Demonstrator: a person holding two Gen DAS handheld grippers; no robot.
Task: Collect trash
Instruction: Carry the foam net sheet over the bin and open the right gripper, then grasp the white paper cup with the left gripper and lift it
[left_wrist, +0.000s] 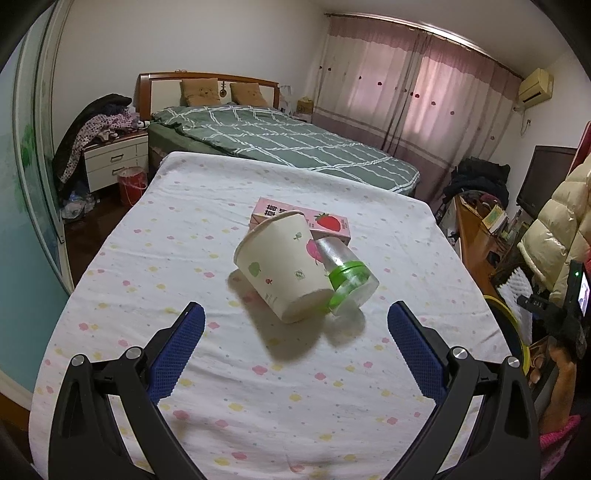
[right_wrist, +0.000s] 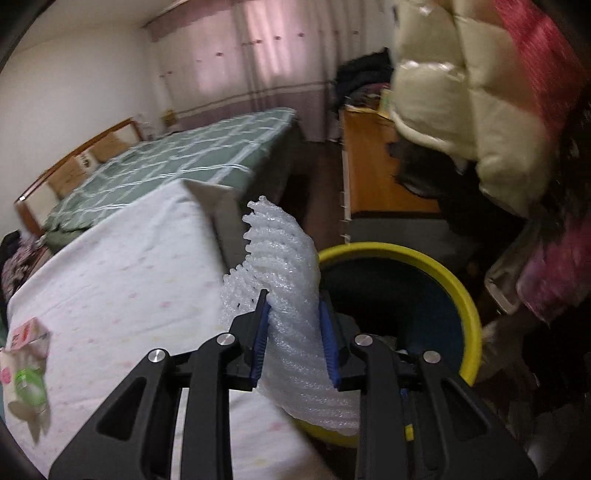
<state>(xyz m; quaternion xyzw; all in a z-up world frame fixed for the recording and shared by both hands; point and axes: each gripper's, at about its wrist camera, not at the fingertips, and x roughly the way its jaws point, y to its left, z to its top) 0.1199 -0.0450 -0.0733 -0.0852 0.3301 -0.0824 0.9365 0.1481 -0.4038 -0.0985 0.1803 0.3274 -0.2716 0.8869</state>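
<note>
A white paper cup (left_wrist: 282, 267) lies tipped on its side mid-table, touching a clear jar with a green lid (left_wrist: 347, 282) on its right and a pink strawberry carton (left_wrist: 317, 220) behind; white foam netting (right_wrist: 291, 295) hangs over a yellow-rimmed bin (right_wrist: 436, 266)

A bed (left_wrist: 280, 144) with a green checked cover stands at the far wall, with two brown pillows (left_wrist: 221, 92) against its wooden headboard (left_wrist: 162, 83). Left of it a white nightstand (left_wrist: 114, 160) is heaped with clothes (left_wrist: 99, 125), and a red bucket (left_wrist: 130, 184) stands on the floor just in front of it. Pink curtains (left_wrist: 406, 99) hang along the right wall, with an air conditioner (left_wrist: 535, 86) high beside them. A dark screen (left_wrist: 543, 181) stands on a wooden cabinet (right_wrist: 373, 162) at the right. A cream puffer jacket (right_wrist: 461, 92) hangs near the cabinet. A white cloth with small pastel flowers covers the desk (left_wrist: 221, 369) in the foreground.
</note>
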